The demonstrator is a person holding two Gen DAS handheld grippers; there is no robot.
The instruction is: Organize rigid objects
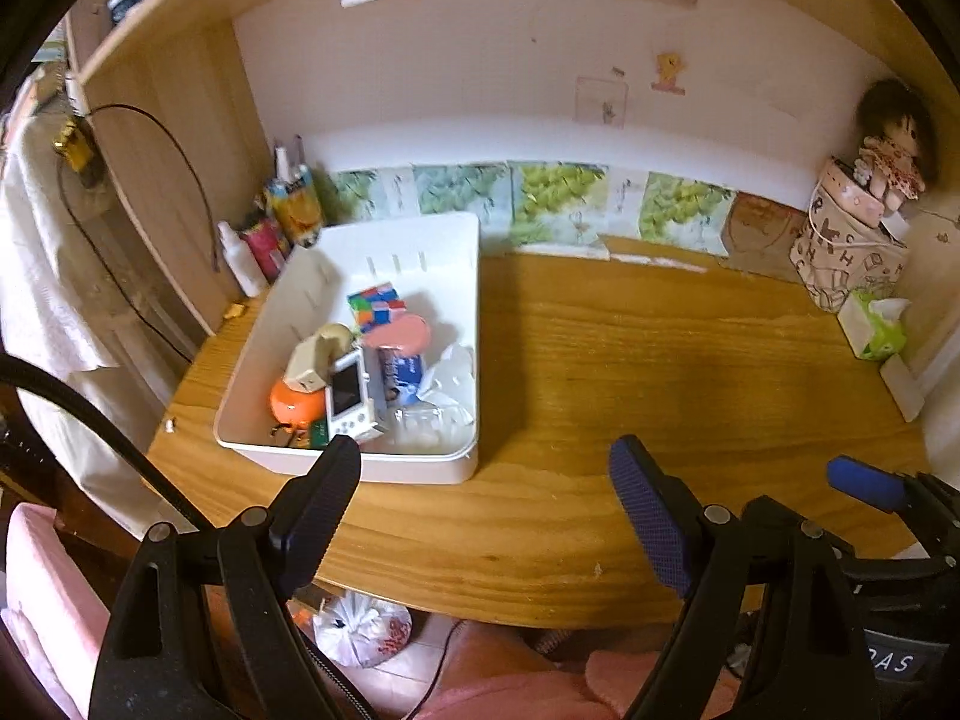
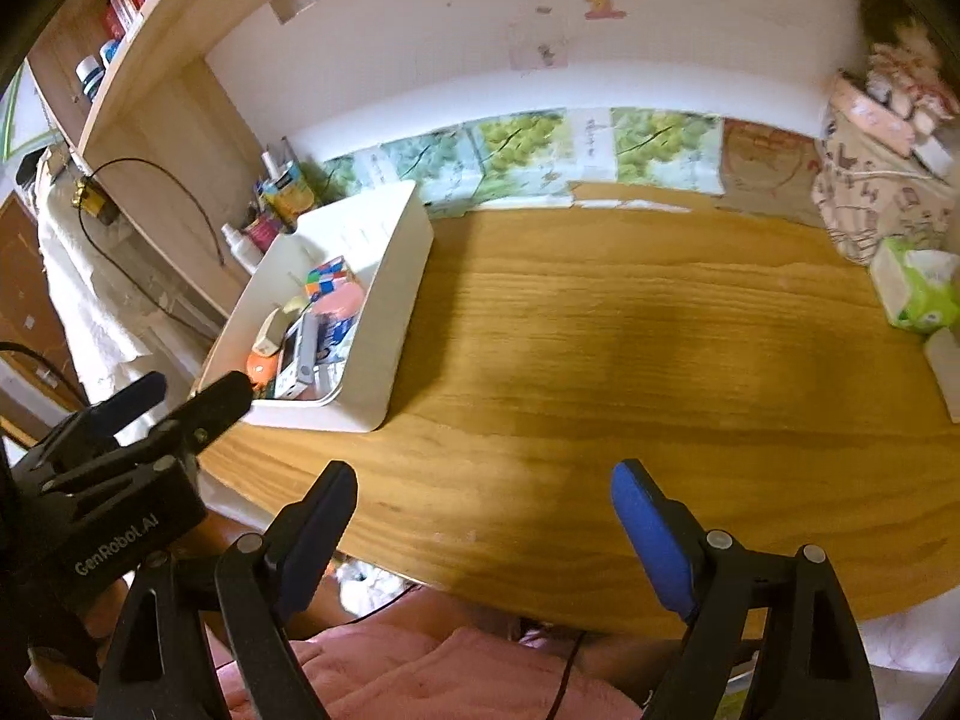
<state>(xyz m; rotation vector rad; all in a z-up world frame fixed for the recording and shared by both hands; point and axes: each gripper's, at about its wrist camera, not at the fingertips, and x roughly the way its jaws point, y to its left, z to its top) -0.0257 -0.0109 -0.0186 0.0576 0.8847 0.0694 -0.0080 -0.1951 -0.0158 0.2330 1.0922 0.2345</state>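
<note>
Both claws are hanging wide with nothing in them, the left claw and right claw over the near edge of the wooden surface. Beyond, one white bin is sitting at the left, holding a colourful puzzle cube, an orange ball and a small white handheld console, crowded together.

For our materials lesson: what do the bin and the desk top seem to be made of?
Bin: probably plastic, white and smooth, with rounded moulded corners and thin walls. Desk top: wood or wood veneer, with visible grain and a slight sheen.
</note>
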